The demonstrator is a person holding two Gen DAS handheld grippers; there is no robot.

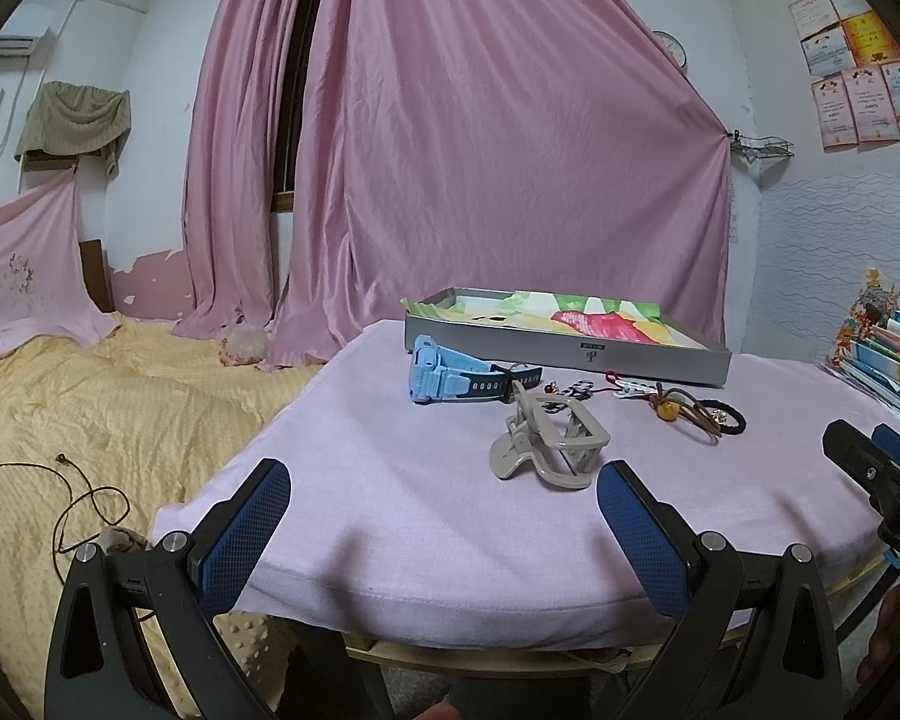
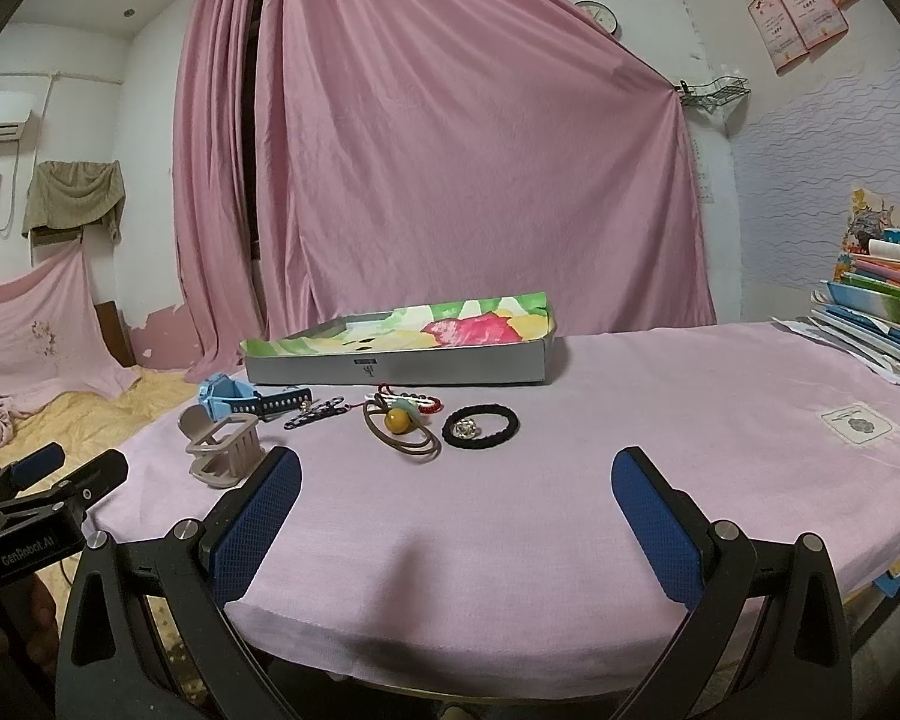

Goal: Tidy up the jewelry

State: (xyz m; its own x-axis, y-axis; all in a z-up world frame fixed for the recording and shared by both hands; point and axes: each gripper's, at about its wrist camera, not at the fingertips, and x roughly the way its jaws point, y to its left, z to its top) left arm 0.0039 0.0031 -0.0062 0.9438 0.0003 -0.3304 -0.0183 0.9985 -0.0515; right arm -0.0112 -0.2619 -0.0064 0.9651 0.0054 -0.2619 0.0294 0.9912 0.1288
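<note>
While both tools, left (image 1: pixel 444 510) and right (image 2: pixel 456 498), hover wide open and empty at the bench's (image 2: pixel 630 420) near edge, the jewelry, claw clip (image 1: pixel 549 444) included, waits loose before the tray (image 2: pixel 402 363), presumably its destination.

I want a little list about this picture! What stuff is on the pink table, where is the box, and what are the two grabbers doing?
table: pink cloth covers it
box: shallow grey box with colourful lining, at the back
watch: blue watch in front of the box
clip: beige hair claw, nearest the left gripper
hair ties: black hair tie; brown tie with yellow bead
left gripper: open, holding nothing
right gripper: open, holding nothing
in the box: no jewelry visible
</note>
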